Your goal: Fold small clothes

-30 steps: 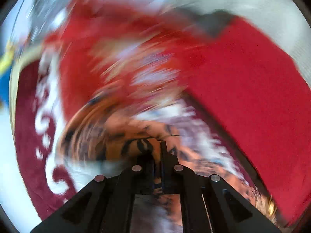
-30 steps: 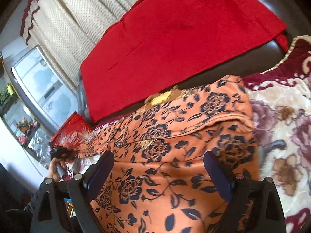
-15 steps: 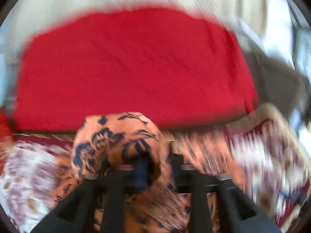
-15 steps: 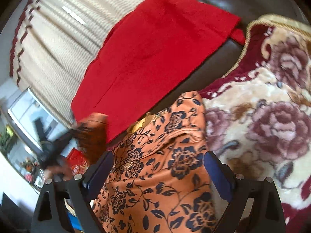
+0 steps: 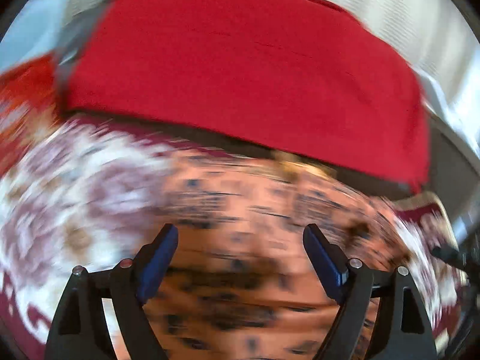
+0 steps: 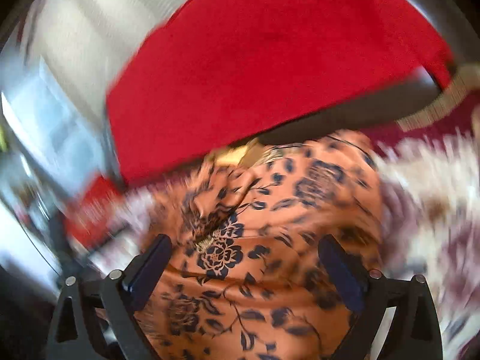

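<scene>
Both views smeared by motion; detail is rough. Orange floral garment (image 6: 270, 255) lies on a floral blanket (image 5: 75, 198) spread over a dark sofa (image 6: 345, 117), its far edge near the sofa back, where a red cloth (image 5: 240, 75) is draped. Left gripper (image 5: 240, 240): jaws opening, already wide, blue pads apart with nothing pinched; the garment lies under and beyond them, not in them. Judgement: a fold of fabric has just been let go so it can settle on the rest of the piece. Right gripper (image 6: 244, 252): jaws wide apart, nothing between the pads, hovering over the garment's middle, where a crease and a bunched ridge run across the print. Likely placed there to press or re-grasp for the next fold. The garment looks partly doubled over, so the folding seems underway, not finished; edges too blurred to judge alignment. Soft, thin cloth; probably slips and rumples if dragged across the plush blanket.
</scene>
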The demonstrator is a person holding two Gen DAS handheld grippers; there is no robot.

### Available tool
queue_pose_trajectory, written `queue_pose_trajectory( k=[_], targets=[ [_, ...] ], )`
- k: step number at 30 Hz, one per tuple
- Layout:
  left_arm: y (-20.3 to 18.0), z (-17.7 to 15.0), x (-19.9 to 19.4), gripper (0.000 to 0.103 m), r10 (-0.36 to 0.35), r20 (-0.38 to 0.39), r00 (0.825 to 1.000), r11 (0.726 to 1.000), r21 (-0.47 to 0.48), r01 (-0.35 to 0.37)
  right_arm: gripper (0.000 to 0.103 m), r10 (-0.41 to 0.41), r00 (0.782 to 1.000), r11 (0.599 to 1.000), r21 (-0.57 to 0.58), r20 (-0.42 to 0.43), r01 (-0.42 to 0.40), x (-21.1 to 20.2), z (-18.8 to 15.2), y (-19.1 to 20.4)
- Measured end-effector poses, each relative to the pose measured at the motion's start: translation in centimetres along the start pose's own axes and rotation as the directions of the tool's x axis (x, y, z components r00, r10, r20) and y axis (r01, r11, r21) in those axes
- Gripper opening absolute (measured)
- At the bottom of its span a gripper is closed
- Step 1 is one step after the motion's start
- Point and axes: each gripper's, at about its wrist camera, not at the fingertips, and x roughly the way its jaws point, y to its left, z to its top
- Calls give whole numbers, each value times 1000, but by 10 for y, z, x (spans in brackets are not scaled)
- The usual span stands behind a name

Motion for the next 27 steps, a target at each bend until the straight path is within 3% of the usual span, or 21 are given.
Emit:
queue_pose_trajectory(
  k=[2,3,5,6,9,11,12,13,14,17,18,20,21,22,23,24,25,27],
  targets=[
    [31,2,15,86,50,-42,998,994,-97,-54,99,-89,994,981,-180,-59,77,30,13,50],
    [42,1,24,86,62,-65,996,990,-125,-69,99,-166,984,942,-304,-65,139,49,20,80],
    [51,-3,45,86,98,-104,990,984,-137,-112,99,-311,949,813,-532,-54,236,87,24,128],
    [53,-6,54,86,104,-126,987,984,-133,-121,99,-400,916,718,-630,-27,296,111,24,149],
    [54,-16,75,86,100,-180,979,986,-115,-122,97,-527,849,537,-791,-45,291,172,14,174],
    [53,-20,76,86,120,-171,978,987,-88,-136,78,-599,798,468,-836,-63,285,202,6,168],
    [52,-22,75,86,126,-164,978,988,-71,-139,50,-596,798,488,-829,-89,272,208,7,163],
    [52,-23,74,86,131,-163,978,988,-60,-142,15,-575,811,545,-791,-113,277,204,15,159],
    [52,-24,75,86,130,-159,979,989,-51,-139,10,-552,827,607,-732,-109,309,195,27,152],
    [54,-24,74,86,117,-154,981,991,-47,-126,10,-436,899,802,-472,-43,366,139,58,107],
    [54,-25,76,86,111,-152,982,992,-46,-119,10,-383,924,881,-306,-16,360,112,64,71],
    [54,-25,72,86,108,-145,983,992,-42,-115,19,-298,954,954,0,21,298,78,58,5],
    [53,-26,74,86,112,-145,983,993,-31,-117,30,-239,971,957,175,17,232,69,43,-37],
    [52,-26,74,86,116,-145,983,992,-22,-121,56,-185,983,940,291,-7,179,70,28,-69],
    [51,-26,75,86,121,-145,982,992,-19,-125,73,-101,994,907,407,-32,105,74,7,-103],
    [50,-25,73,86,123,-147,981,992,-18,-127,78,-42,999,885,464,-13,43,74,-4,-118],
    [49,-24,71,86,121,-148,982,992,-20,-125,80,45,997,853,516,62,-71,68,-15,-131],
    [50,-19,64,86,111,-123,986,992,-47,-117,82,117,983,813,555,143,-178,57,-22,-140]
  ],
)
